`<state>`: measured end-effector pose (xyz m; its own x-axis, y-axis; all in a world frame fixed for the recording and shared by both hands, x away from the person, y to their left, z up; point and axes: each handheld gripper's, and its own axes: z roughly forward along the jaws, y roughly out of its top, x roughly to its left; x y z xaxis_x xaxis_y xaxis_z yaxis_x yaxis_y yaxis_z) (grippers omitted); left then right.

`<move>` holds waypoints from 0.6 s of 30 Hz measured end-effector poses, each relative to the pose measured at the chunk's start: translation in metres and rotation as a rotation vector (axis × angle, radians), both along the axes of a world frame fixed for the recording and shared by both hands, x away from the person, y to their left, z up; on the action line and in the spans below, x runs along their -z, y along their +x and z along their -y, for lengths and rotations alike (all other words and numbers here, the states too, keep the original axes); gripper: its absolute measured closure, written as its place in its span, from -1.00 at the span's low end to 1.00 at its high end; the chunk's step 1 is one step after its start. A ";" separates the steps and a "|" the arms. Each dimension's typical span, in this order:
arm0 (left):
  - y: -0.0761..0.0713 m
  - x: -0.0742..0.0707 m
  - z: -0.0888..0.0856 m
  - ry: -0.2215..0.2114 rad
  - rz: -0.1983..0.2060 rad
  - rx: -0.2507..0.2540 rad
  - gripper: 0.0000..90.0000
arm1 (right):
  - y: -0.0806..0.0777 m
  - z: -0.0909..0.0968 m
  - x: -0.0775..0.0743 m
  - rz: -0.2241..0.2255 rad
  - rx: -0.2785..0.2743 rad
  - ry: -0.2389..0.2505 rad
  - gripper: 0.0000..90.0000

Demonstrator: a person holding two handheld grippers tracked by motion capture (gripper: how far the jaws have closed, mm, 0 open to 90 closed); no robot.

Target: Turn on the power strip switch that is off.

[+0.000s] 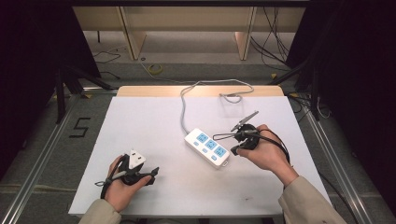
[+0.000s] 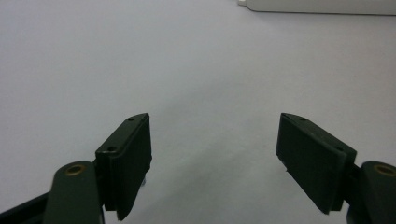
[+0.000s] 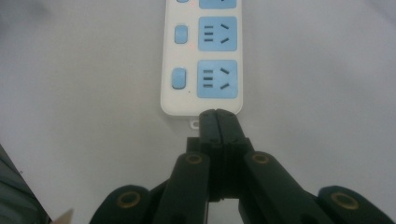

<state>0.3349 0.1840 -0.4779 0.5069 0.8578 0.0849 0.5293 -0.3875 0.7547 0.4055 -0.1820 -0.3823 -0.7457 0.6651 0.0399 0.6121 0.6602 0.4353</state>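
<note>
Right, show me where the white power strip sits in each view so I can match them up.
High view: the power strip lies diagonally at centre of the white table, by the right gripper.
Left gripper view: a white edge at the top right.
Right gripper view: top centre, just beyond the shut gripper.
Shared landmark: the white table.

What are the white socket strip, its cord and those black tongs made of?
The socket strip looks like smooth moulded plastic, white with a slight sheen and matte blue socket faces. Its cord seems rubbery grey sheathing, since it bends in loose curves. The right tongs look like matte black plastic with brass-coloured rivets, though I can't be sure.
</note>
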 end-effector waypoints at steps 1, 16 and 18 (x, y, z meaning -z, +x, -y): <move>0.000 0.000 0.000 -0.001 0.002 0.000 -0.41 | 0.000 0.000 0.000 0.001 0.000 -0.003 1.00; 0.000 0.000 0.000 0.000 0.004 0.000 -0.41 | 0.004 -0.008 -0.002 -0.002 -0.010 -0.013 1.00; 0.000 0.000 0.000 -0.001 0.004 -0.001 -0.41 | 0.005 -0.009 -0.002 -0.004 -0.011 -0.012 1.00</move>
<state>0.3349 0.1839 -0.4776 0.5059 0.8583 0.0860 0.5267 -0.3863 0.7572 0.4101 -0.1726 -0.3802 -0.7526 0.6575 0.0349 0.6068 0.6721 0.4244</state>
